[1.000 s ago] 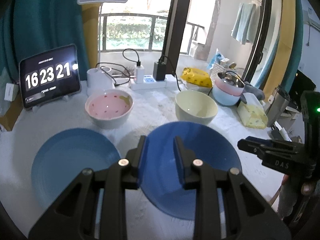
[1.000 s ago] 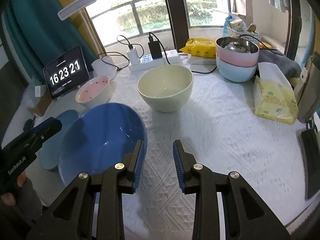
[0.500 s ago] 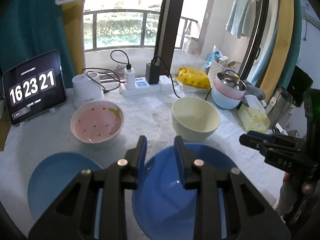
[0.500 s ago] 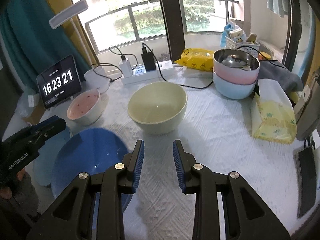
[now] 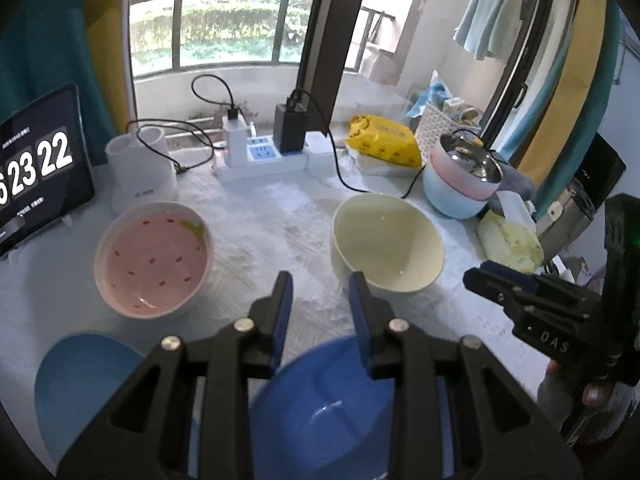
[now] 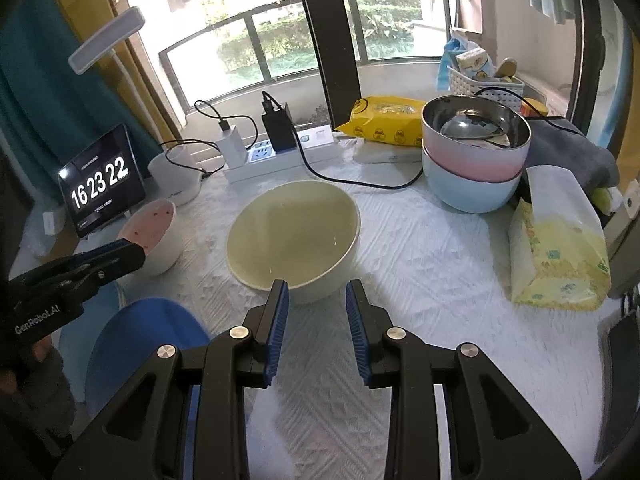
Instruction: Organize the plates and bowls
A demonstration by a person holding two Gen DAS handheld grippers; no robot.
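Observation:
A dark blue plate (image 5: 328, 408) lies on the white table cloth beneath my left gripper (image 5: 320, 300), which is open and holds nothing. A light blue plate (image 5: 80, 384) lies to its left. Beyond stand a pink speckled bowl (image 5: 154, 258) and a cream bowl (image 5: 386, 242). My right gripper (image 6: 316, 308) is open and empty just in front of the cream bowl (image 6: 294, 232). Its view also shows the dark blue plate (image 6: 140, 344) at lower left, the pink bowl (image 6: 154, 228), and my left gripper (image 6: 130, 251). The right gripper (image 5: 480, 278) shows at the right of the left wrist view.
Stacked pink and blue bowls (image 6: 476, 160) with a steel bowl on top stand at the back right, next to a yellow tissue pack (image 6: 560, 256). A power strip with cables (image 6: 280, 152), a white lamp base (image 6: 176, 176) and a clock tablet (image 6: 100, 184) line the back.
Both grippers have moved forward over the table toward the bowls. The dark blue plate has slid to the bottom of both views and the cream bowl looms nearer.

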